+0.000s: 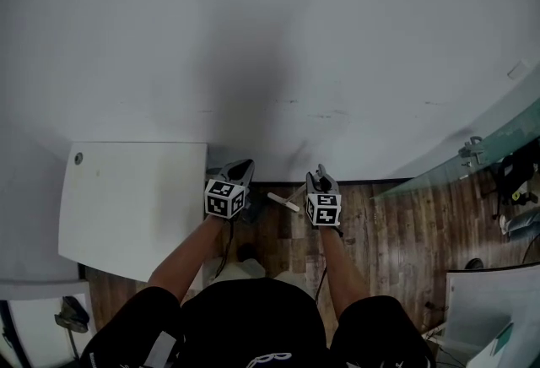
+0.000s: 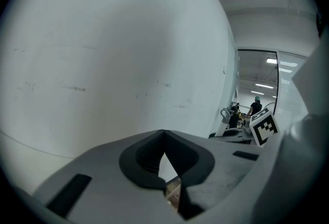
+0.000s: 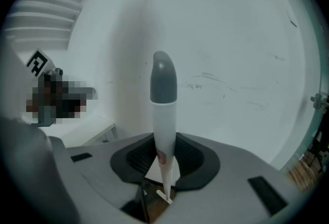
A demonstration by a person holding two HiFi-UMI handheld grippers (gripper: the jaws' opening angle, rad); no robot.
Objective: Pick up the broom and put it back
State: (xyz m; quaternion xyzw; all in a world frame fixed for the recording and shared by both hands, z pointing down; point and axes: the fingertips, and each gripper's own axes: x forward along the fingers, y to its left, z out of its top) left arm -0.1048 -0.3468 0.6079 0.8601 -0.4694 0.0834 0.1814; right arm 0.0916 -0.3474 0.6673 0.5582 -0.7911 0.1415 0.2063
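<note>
The person stands close to a white wall, both forearms stretched forward over the wooden floor [image 1: 380,231]. The right gripper [image 3: 163,164] is clenched on the broom [image 3: 163,120]. Its white handle stands upright between the dark pads, and its grey cap [image 3: 163,81] rises above the jaws against the wall. Below the jaws the handle tapers away towards the floor. Whether the small pale bar down there is the broom's lower end cannot be told.

The left gripper [image 2: 164,133], just beside the right one, has its jaws closed tip to tip with nothing between them. It takes no part in the hold.

To the left a white table [image 1: 135,197] stands against the wall [image 1: 270,37], and to the right a glass panel [image 1: 506,134] curves away.

The pick-up looks done, with the broom in hand and held clear in front of the body. What remains is putting it back. No holder or hook shows in these views, so its place is probably against the wall or in the corner beside the table. The next move calls for keeping the handle upright, bringing its foot down to the floor first and letting the shaft settle against the wall. Only then should the right jaws loosen, or the broom may slide sideways and fall.
</note>
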